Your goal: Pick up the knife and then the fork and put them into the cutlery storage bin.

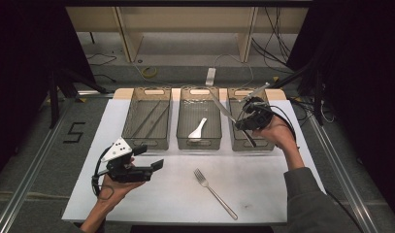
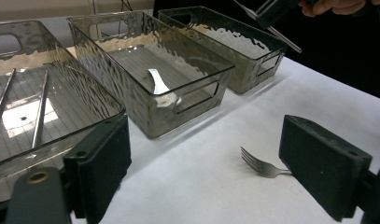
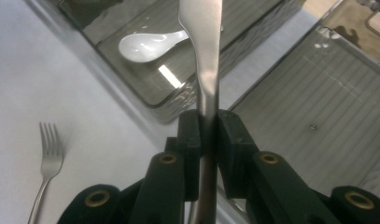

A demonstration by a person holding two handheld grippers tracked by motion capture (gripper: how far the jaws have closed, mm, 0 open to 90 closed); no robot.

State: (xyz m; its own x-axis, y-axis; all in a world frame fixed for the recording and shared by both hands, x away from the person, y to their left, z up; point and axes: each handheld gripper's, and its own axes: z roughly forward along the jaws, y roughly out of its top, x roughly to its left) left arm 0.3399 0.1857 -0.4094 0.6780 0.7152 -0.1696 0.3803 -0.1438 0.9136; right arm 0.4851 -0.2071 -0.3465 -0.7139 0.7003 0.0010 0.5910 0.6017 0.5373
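Right claw clamps a knife above the right bin; lower it level inside before releasing; left claw gapes wide

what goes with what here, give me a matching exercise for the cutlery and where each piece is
Things:
1. white spoon
2. fork
3. knife
4. chopsticks

Places:
A. clamped in the right gripper
B. in the left bin
C. in the middle bin
D. on the white tabletop, in front of the bins

Pairs: 1-C, 2-D, 3-A, 4-B
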